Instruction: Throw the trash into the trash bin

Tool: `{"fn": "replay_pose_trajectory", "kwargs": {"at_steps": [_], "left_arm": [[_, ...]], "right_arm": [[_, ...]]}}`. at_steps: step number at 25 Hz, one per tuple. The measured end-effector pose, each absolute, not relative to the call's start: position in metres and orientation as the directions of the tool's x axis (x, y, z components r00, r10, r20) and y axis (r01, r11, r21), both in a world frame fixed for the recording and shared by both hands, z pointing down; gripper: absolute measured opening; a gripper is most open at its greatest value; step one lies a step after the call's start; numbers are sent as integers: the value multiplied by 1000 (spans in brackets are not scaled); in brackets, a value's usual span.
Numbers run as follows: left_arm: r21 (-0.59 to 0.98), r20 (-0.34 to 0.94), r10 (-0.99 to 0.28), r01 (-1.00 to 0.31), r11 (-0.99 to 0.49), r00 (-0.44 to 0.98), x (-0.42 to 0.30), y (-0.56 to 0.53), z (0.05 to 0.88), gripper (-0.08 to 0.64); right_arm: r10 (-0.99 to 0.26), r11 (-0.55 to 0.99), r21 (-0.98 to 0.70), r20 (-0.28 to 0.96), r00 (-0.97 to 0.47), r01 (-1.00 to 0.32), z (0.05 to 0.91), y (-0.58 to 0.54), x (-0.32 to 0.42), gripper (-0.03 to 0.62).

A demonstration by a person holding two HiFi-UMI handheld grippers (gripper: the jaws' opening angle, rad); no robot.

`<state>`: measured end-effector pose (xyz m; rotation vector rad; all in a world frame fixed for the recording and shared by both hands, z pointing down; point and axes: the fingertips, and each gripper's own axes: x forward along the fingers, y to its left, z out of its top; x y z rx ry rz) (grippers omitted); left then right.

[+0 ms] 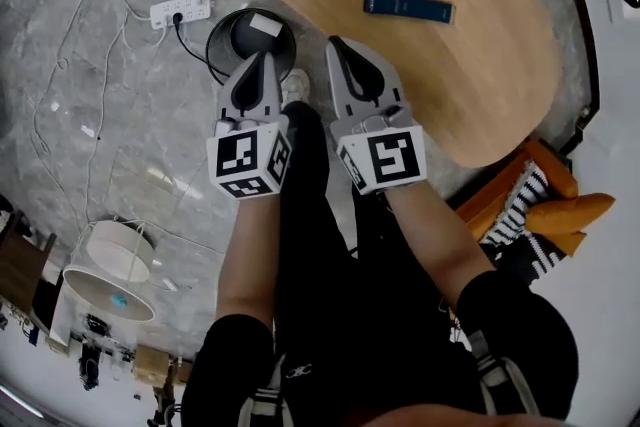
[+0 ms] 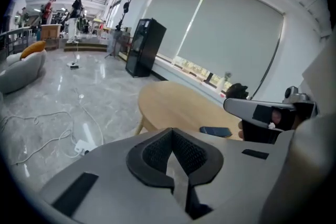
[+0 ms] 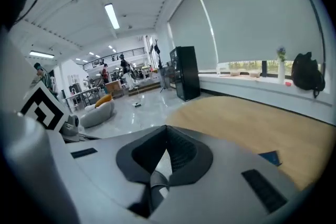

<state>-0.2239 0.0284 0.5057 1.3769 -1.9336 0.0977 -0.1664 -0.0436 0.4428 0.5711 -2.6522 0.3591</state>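
- A grey stone floor point(image 1: 90, 115) is seen under everything, with a white power strip point(image 1: 180, 11) and its cables lying on it.
- A wooden oval table point(image 1: 430, 65) is seen at the upper right, close beside the bin.
- The round black trash bin point(image 1: 211, 43) is set on the floor just beyond the left gripper, at the table's edge.
- The left gripper point(image 1: 262, 63) is held above the bin's near rim. Its jaws are brought together and nothing is caught between them.
- The right gripper point(image 1: 338, 47) is held just beside it, near the table edge. Its jaws are likewise pressed together and nothing is carried.
- A dark blue flat thing point(image 1: 407, 7) is left on the table; whether it counts as trash cannot be told.
- A white piece of trash point(image 1: 265, 25) is seen lying inside the bin.
- The throw is judged done for that piece. Little or nothing is judged left, unless the blue thing is meant too.
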Motion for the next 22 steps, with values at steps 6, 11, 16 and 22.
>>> {"fn": "replay_pose_trajectory", "kwargs": {"at_steps": [6, 11, 16, 22], "left_arm": [[337, 591, -804, -885, 320, -66, -180, -26, 477, 14], [322, 594, -804, -913, 252, -12, -142, -54, 470, 14], [307, 612, -791, -923, 234, 3, -124, -58, 477, 14], [306, 626, -780, -919, 247, -2, -119, -55, 487, 14]], "right_arm": [[-435, 840, -115, 440, -786, -530, 405, -101, -99, 12], [-384, 893, 0, 520, -763, -449, 410, -124, -57, 12], [-153, 988, 113, 706, -692, -104, 446, -129, -35, 109], [-14, 983, 120, 806, -592, 141, 485, -152, -41, 171]]}}
